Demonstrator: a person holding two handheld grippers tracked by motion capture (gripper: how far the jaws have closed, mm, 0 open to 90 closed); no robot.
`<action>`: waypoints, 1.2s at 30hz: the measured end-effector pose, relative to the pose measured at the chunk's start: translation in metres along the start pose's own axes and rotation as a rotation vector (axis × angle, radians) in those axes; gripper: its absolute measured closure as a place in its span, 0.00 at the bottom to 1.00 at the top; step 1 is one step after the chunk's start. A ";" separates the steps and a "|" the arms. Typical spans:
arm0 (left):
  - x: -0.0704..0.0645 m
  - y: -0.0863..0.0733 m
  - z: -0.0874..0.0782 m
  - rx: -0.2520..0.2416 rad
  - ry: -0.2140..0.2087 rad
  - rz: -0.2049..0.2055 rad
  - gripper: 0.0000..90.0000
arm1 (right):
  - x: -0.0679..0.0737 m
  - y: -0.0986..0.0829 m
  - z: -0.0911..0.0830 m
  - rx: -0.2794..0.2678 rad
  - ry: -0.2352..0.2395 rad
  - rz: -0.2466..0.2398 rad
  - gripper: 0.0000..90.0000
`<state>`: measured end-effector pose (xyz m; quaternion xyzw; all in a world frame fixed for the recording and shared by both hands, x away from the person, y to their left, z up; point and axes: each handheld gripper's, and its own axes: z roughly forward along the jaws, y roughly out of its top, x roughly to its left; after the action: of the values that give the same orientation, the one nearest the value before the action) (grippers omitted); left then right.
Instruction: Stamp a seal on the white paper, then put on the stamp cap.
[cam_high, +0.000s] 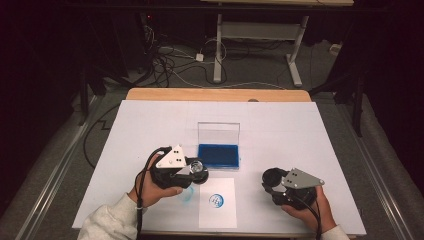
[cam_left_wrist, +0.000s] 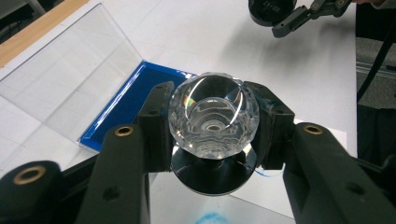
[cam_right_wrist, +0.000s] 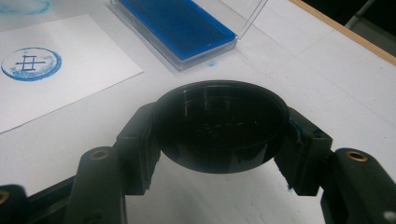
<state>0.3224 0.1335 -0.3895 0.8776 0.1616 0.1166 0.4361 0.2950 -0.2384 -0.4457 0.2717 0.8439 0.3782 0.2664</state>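
High view — left tongs (cam_high: 198, 171) grip crystal stamp (cam_high: 197, 167) beside ink pad's (cam_high: 218, 155) edge.

The right gripper (cam_right_wrist: 219, 140) grips a round black cap (cam_right_wrist: 220, 133) between its jaws, hollow side up. Beyond it on the table (cam_right_wrist: 327, 74) sits a blue ink pad (cam_right_wrist: 180, 25); far left lies a paper (cam_right_wrist: 60, 70) bearing a blue stamp mark (cam_right_wrist: 31, 64).

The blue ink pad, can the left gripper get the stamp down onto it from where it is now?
Probably yes. The left gripper, shut on the crystal-handled stamp, sits just beside the ink pad, whose clear lid stands open at the far side, with nothing between.
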 end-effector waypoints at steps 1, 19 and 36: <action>0.000 0.000 -0.001 -0.001 -0.001 0.001 0.61 | 0.000 0.001 0.000 -0.002 0.003 -0.001 0.43; 0.004 0.000 -0.005 -0.017 0.015 -0.011 0.61 | 0.004 0.001 0.006 0.003 0.031 -0.009 0.43; -0.006 0.029 0.015 -0.104 -0.018 0.019 0.61 | 0.036 0.042 0.029 -0.070 0.179 -0.030 0.43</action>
<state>0.3267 0.1038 -0.3751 0.8561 0.1430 0.1212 0.4816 0.2995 -0.1768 -0.4386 0.2148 0.8544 0.4264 0.2049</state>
